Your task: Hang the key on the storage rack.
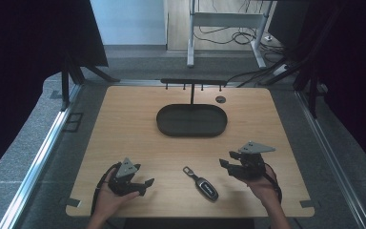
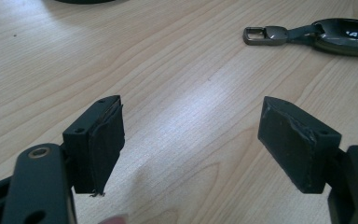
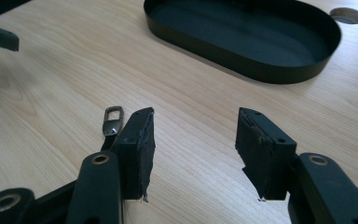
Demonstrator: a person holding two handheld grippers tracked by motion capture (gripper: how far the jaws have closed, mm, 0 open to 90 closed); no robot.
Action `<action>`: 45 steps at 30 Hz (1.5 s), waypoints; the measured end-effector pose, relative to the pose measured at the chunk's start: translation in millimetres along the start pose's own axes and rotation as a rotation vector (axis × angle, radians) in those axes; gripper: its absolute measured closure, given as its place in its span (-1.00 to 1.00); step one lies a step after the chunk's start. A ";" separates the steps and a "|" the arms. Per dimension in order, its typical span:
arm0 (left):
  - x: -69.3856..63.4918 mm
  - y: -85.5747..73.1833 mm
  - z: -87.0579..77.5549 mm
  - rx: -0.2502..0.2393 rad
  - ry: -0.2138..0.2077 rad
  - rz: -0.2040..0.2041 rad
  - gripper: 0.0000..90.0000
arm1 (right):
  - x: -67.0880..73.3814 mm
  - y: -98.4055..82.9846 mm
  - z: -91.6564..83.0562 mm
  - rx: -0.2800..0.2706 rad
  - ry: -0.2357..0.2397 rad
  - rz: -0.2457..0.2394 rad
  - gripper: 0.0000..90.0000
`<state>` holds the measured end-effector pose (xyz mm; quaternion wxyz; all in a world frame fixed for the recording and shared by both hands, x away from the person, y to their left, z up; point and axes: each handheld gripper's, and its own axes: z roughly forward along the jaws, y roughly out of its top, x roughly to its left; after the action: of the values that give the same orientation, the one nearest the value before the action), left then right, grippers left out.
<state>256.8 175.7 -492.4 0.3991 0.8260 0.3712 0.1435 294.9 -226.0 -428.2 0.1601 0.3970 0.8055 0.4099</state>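
Car key on the table, both grippers empty and apart.

The car key [image 1: 205, 186] lies flat between the left gripper [image 1: 143, 185] and right gripper [image 1: 225, 161], touching neither. Both sets of jaws stand wide over bare wood. In the right gripper view a jaw hides the key body, leaving its metal loop [image 3: 113, 117]; the black tray [image 3: 279, 70] is cut off at the top.

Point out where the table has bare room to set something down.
The table is bare left of the oval tray, and also right of it toward the far right corner. The tray's floor is bare too. The near edge is crowded: the left gripper, the car key and the right gripper.
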 end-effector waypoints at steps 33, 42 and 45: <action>0.4 -0.4 -2.1 -0.007 -0.010 -0.005 -0.48 | 34.0 34.2 45.4 0.199 0.090 -0.093 0.15; 2.0 -0.8 -5.9 -0.017 -0.009 -0.010 -0.47 | 45.0 39.1 58.7 0.247 0.101 -0.122 0.15; 2.8 -0.9 -6.4 -0.021 -0.009 -0.010 -0.47 | 47.6 38.6 64.1 0.270 0.117 -0.124 0.18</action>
<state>254.8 181.6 -489.1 0.4101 0.8206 0.3720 0.1416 321.8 -141.6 -433.8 0.0833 0.3397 0.8842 0.3094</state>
